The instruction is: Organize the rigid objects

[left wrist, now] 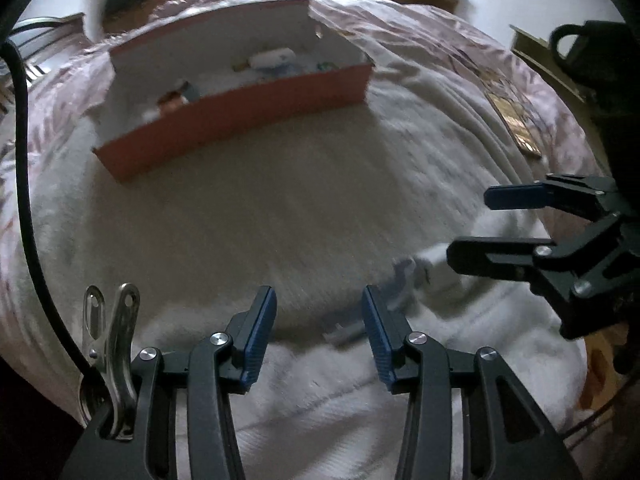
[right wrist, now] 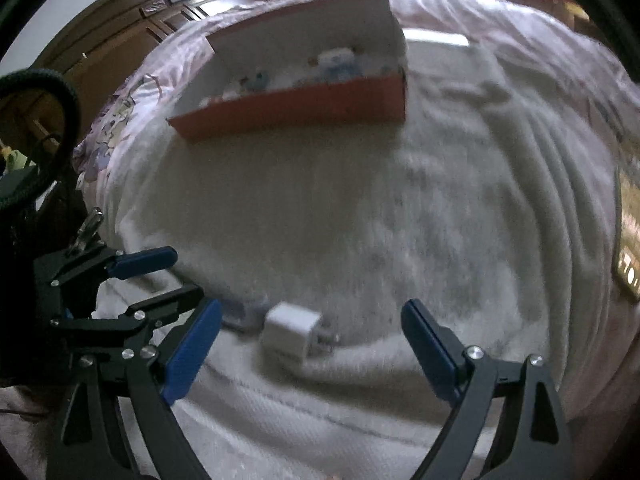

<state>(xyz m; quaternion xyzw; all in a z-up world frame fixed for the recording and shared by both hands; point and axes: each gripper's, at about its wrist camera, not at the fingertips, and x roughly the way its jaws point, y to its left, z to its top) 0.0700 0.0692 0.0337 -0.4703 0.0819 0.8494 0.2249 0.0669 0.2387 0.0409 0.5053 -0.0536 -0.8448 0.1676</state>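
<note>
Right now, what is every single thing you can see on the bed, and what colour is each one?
Box: one, orange-red outside, white inside, open, far side of the towel.
Small items in the box: several, white and blue mostly, too blurred to name.
Charger plug: one, white, on the towel between the right gripper's open fingers.
Small grey-blue thing: one, lying just beside the plug, too blurred to name.
Towel: one, white, spread over the bed.
Bedcover: one, pink patterned, under the towel.
Flat gold-patterned item: one, on the bed's edge, unclear.
Metal clip: one, silver, on the left gripper's body.
Left gripper: one, black with blue pads, open, empty.
Right gripper: one, black with blue pads, wide open.
</note>
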